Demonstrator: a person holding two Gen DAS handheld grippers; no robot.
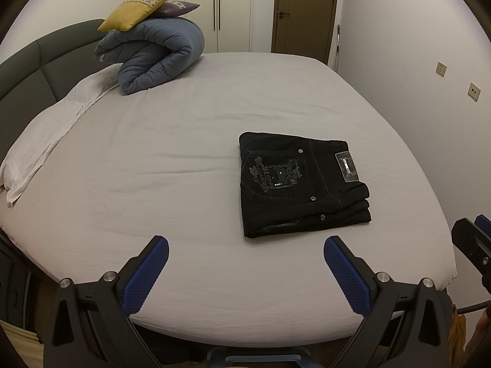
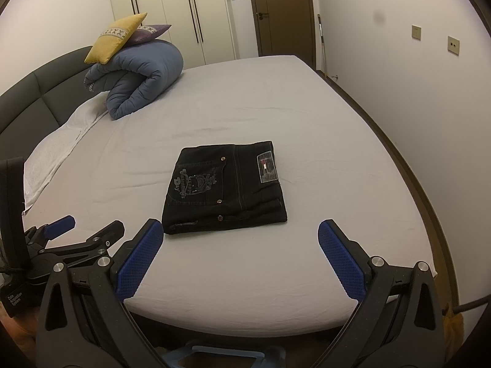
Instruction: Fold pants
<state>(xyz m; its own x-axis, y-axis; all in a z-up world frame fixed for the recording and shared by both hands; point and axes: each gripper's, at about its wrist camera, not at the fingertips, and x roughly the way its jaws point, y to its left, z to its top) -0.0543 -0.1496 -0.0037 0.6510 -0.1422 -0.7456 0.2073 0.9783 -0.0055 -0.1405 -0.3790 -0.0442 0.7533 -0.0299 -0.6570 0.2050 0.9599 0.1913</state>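
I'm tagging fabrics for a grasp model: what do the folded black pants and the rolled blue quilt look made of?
The pants look like black denim: matte, with contrast seam stitching, metal rivets and a waistband patch. The quilt looks like soft padded cloth, probably cotton or microfiber over filling, judging by its stitched puffy channels; the exact fibre can't be told.

Left wrist view: from the bed's (image 1: 184, 141) near edge, facing across it. Right wrist view: alongside, same heading. Shared: bed, pants (image 1: 302, 184), door (image 1: 303, 9).

Black pants (image 1: 302, 184) lay folded into a compact stacked rectangle, flat on the bed (image 1: 184, 184), back pocket and waistband patch facing up.
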